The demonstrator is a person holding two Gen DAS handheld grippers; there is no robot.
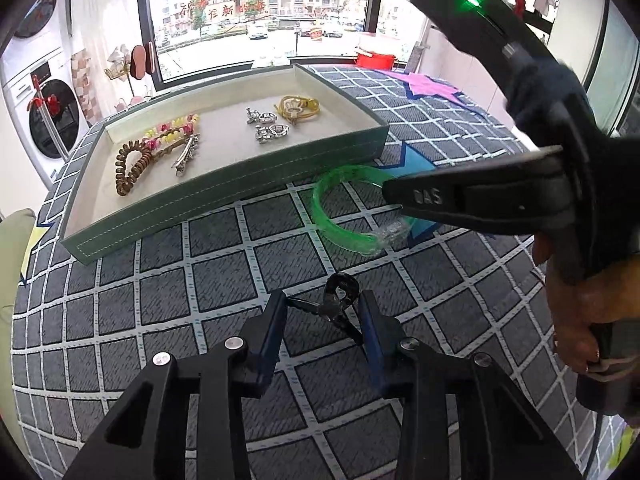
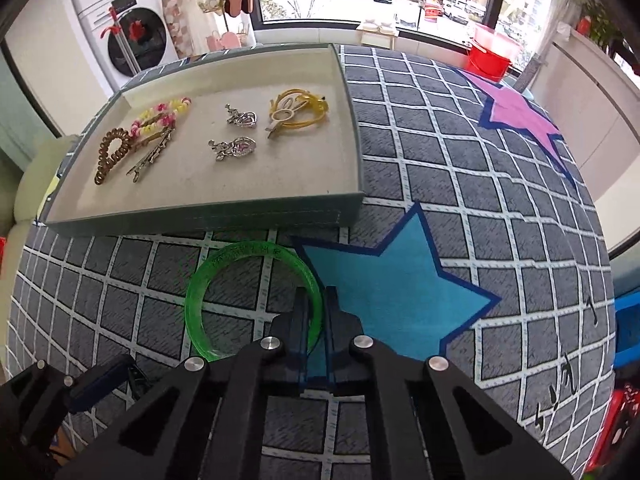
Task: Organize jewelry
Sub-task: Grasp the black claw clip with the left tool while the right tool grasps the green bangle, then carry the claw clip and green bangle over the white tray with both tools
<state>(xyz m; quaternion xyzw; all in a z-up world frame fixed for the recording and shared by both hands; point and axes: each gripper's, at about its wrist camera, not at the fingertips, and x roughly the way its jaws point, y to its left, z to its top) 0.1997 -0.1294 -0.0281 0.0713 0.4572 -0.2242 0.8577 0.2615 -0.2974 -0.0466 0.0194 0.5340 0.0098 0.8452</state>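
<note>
Bright window (image 1: 260, 8) daylight, soft shadows, heavy fisheye edge warp.

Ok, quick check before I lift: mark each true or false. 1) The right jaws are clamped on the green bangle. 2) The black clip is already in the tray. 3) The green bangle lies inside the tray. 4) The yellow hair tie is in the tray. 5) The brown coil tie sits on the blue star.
1) True: the right gripper is shut on the green bangle.
2) False: the black clip lies on the cloth between the left gripper jaws.
3) False: it lies on the cloth in front of the tray.
4) True: yellow hair tie.
5) False: the brown coil tie is in the tray.
</note>
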